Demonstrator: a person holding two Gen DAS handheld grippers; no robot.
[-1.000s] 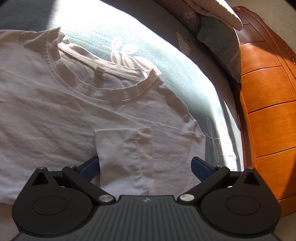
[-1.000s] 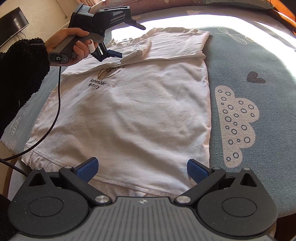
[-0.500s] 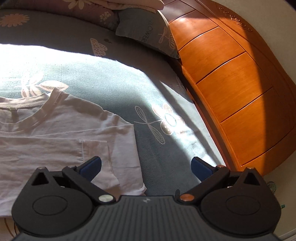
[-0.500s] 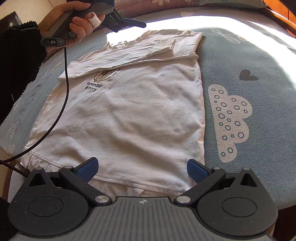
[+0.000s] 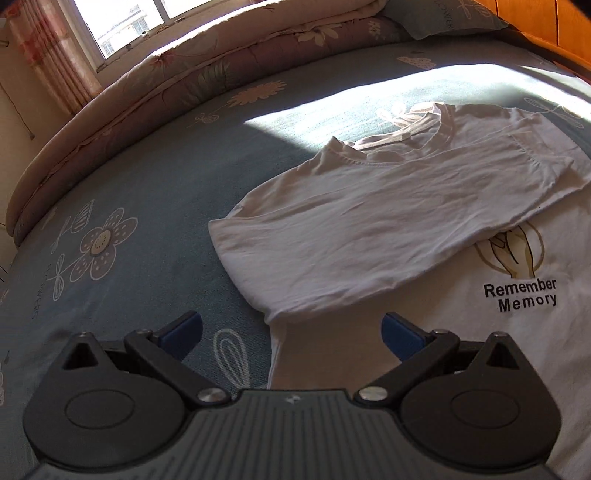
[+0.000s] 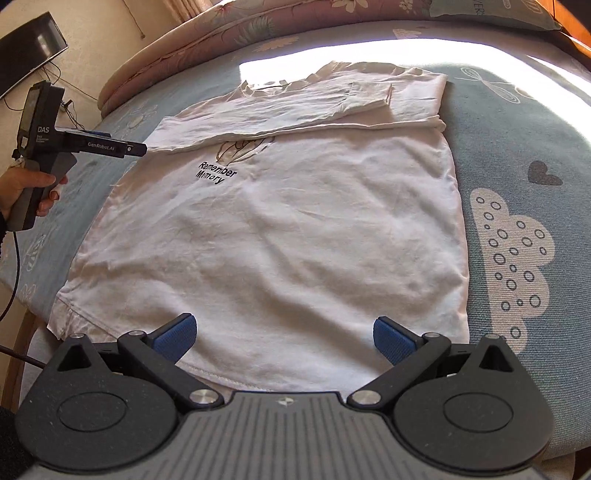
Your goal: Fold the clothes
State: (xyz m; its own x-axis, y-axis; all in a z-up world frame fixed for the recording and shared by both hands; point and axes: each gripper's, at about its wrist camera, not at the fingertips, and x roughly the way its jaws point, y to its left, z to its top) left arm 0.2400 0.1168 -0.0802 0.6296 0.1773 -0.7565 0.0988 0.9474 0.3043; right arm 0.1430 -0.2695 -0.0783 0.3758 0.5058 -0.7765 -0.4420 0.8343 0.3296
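Note:
A white T-shirt printed "Remember Memory" lies flat on the blue bedspread. Both sleeves are folded in across the chest, forming a band below the collar. My left gripper is open, hovering over the shirt's side edge at the armpit, nothing between its fingers. From the right wrist view the left gripper shows at the shirt's left side, held by a hand. My right gripper is open just above the bottom hem, empty.
A rolled floral quilt lines the bed's far side below a window. A pillow and an orange wooden headboard sit at the top right. The bed edge drops off at the left; a cable hangs there.
The left gripper let go of the folded sleeve, swung away from the collar and came round to the shirt's left side. The right gripper stayed open at the hem.

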